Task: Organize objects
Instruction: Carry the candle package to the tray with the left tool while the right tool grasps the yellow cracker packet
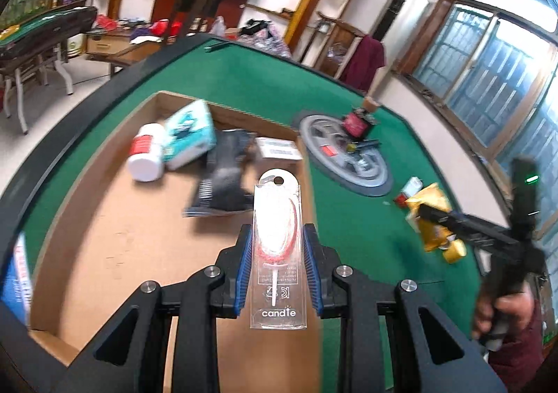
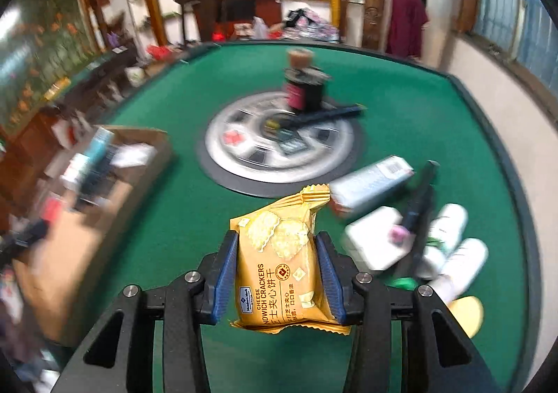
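Note:
My left gripper (image 1: 278,243) is shut on a clear candle package (image 1: 279,274) and holds it above the right edge of an open cardboard box (image 1: 115,253). The box holds a white pill bottle (image 1: 146,157), a teal box (image 1: 190,135), a black packet (image 1: 223,180) and a white carton (image 1: 279,149). My right gripper (image 2: 277,253) is shut on a yellow cheese cracker packet (image 2: 279,264) above the green table (image 2: 167,211). That gripper and its packet (image 1: 430,215) also show at the right of the left wrist view. The cardboard box (image 2: 104,204) lies left of it.
A round grey turntable (image 2: 279,149) in the table's middle carries a dark jar (image 2: 305,89) and small items. White bottles (image 2: 453,246), a white box (image 2: 376,239), a carton (image 2: 369,183) and a black pen (image 2: 418,197) lie at the right.

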Motion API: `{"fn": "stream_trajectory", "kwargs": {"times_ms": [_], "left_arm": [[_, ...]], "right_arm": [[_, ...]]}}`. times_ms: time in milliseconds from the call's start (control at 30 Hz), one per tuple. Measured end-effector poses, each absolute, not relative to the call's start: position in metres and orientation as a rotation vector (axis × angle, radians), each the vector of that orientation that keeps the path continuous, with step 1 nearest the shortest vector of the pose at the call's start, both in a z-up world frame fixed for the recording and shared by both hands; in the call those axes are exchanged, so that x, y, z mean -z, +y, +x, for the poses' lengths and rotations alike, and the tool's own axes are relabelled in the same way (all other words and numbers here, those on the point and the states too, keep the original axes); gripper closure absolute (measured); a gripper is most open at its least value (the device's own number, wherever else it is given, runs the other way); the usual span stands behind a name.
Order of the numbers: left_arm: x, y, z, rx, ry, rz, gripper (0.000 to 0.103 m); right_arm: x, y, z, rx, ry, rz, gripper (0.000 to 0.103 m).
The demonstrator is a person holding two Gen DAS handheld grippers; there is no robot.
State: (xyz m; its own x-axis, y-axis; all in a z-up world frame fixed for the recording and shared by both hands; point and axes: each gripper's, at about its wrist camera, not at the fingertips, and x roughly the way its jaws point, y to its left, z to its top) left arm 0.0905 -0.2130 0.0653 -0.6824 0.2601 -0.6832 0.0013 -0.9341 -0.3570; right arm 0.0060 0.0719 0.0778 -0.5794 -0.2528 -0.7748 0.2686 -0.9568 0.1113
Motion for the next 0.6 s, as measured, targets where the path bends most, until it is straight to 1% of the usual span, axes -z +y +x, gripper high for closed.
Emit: {"fn": "stream_trajectory", "kwargs": {"times_ms": [200,233,267,367,433,600], "left_arm": [[-0.051,-0.236,0.089,-2.749,-0.459,-1.288,0.076],[-0.049,-0.238,0.089,-2.751,-0.456,-1.297,0.076],[-0.047,-0.241,0.088,-2.755,-0.449,-1.309,0.076],[-0.038,-0.251,0.086,-2.766,-0.442,-1.347,0.076],[-0.031,-0.258,0.083,-2.759,-0.471,-1.374,0.076],[-0.028,-0.269,0.085,-2.733,-0.523,-1.364,0.076]], "right_arm": [[-0.084,-0.007,0.012,2.306,-0.127,1.245,0.054],[-0.083,-0.020,0.012,2.281,-0.134,1.247,0.058],[-0.082,-0.034,0.011,2.262,-0.133,1.247,0.062],[-0.077,-0.068,0.011,2.213,-0.132,1.262,0.064],[-0.071,-0.087,0.013,2.193,-0.095,1.282,0.066],[-0.073,-0.091,0.019,2.260,-0.004,1.252,0.066]]}}
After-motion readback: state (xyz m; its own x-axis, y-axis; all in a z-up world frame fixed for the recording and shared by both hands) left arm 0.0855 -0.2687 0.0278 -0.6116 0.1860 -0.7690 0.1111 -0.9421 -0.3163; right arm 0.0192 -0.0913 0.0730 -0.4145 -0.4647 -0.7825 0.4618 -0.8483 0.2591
